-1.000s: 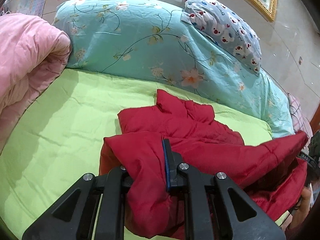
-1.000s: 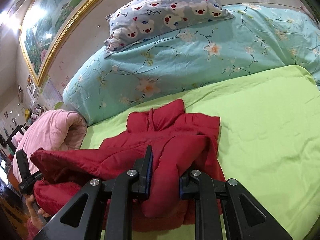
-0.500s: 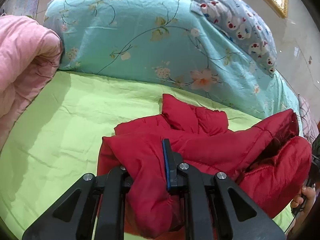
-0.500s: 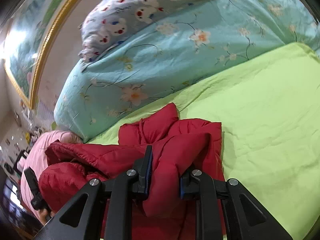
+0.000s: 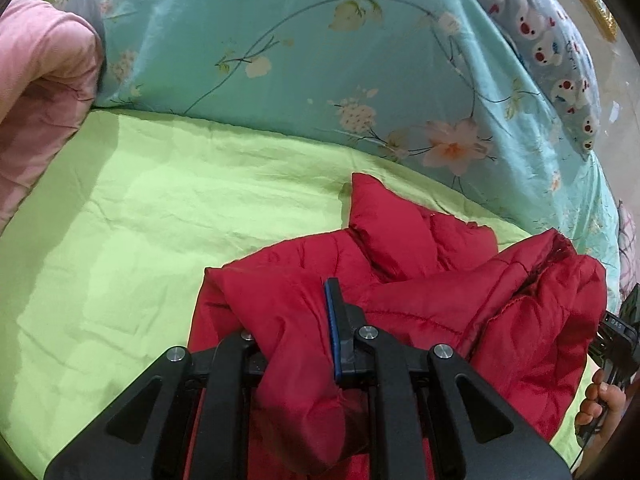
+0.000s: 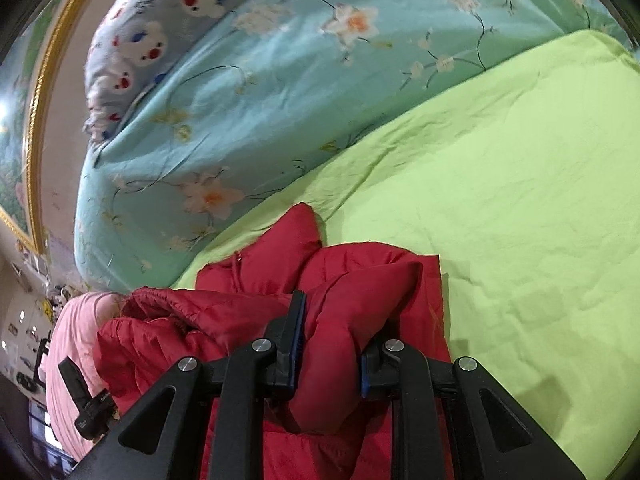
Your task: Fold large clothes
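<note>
We are carrying the red padded jacket [image 5: 400, 280] forward across the bed [image 5: 140, 220], and over the past second both wrist views are showing the floral quilt [image 5: 320, 60] and the bear-print pillow [image 6: 160, 40] looming larger ahead of the jaws, while the far collar end of the garment is lying nearer the quilt than before. We are reading this as the lower half of the jacket being brought up toward the collar, so the lengthwise fold is partly made but not yet laid flat.

The left gripper [image 5: 296, 336] is pinching a thick fold of red fabric, its jaws held narrowly apart by the padding bunched between them, with the bulk of the jacket lying ahead and to the right of the jaws. The right gripper [image 6: 332, 344] is likewise clamping a puffy fold, its jaws kept apart only by the cloth, with the rest of the garment ahead and to the left.

Both tools are pointing forward and slightly down at the bed, held side by side; a hand [image 5: 600, 400] is showing at the right edge of the left view, gripping the other tool's handle. A pink blanket [image 5: 40, 100] is lying far left of the left jaws.
</note>
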Tool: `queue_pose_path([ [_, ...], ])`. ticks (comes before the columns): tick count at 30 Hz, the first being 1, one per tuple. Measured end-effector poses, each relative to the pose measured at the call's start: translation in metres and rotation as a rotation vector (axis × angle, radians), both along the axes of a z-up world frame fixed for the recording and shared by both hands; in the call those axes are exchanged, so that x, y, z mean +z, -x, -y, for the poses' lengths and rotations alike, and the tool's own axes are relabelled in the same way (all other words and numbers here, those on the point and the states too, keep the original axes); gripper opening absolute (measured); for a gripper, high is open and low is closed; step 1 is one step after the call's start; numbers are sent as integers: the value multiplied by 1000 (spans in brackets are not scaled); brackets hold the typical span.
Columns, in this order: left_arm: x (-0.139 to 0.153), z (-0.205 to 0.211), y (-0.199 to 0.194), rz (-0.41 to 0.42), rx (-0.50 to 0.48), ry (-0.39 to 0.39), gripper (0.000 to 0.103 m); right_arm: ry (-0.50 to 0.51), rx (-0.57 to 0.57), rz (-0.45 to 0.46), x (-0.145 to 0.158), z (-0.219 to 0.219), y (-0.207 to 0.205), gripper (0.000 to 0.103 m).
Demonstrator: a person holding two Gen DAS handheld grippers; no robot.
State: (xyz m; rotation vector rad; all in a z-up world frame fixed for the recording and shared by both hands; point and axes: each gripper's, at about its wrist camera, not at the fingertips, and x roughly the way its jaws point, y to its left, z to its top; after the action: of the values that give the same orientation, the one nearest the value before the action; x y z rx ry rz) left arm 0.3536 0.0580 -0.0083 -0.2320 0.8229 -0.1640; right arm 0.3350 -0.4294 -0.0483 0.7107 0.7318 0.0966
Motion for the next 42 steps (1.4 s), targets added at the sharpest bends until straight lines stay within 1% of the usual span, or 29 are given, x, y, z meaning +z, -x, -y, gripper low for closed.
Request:
queue_pose_path([
  [5,-7,2,-23,-8,-15,14,14,-20,-31,-5,-12,6,-16,20],
  [7,-12,0,-30,-14,-20,25,16,-25,-42,-9,-17,7,-22,20],
  [13,-24,-8,-42,-30,-31,63,17,-52,-57,-13,-29,10,-35,21],
  [18,-31,-14,-54,-52,-52,87,17,-41,-50,-16,-32,9,-48,20],
  [20,-31,-15,-57,-52,-58,86,17,-59,-50,-22,-35,10,-53,21],
  [22,-30,-17,-58,-49,-76,92,18,-107,-51,-26,-41,16,-59,21],
  [25,-27,-25,-53,-36,-117,118,20,-170,-50,-30,-49,23,-63,21],
  [29,-16,-33,-42,-15,-160,105,23,-157,-47,-26,-49,19,-67,21],
  [32,-7,-37,-31,10,-149,77,31,-147,-57,-29,-49,15,-70,21],
  [34,0,-42,-20,45,-121,50,43,-149,-67,-39,-49,15,-73,21],
  [35,3,-44,-15,61,-111,44,45,-148,-70,-41,-49,15,-74,21],
  [38,10,-47,-1,85,-103,48,45,-164,-73,-45,-48,20,-74,21],
  [41,16,-38,13,109,-137,52,45,-237,-74,-52,-48,29,-75,26],
  [42,18,-31,18,113,-156,54,45,-245,-73,-55,-47,31,-75,27],
])
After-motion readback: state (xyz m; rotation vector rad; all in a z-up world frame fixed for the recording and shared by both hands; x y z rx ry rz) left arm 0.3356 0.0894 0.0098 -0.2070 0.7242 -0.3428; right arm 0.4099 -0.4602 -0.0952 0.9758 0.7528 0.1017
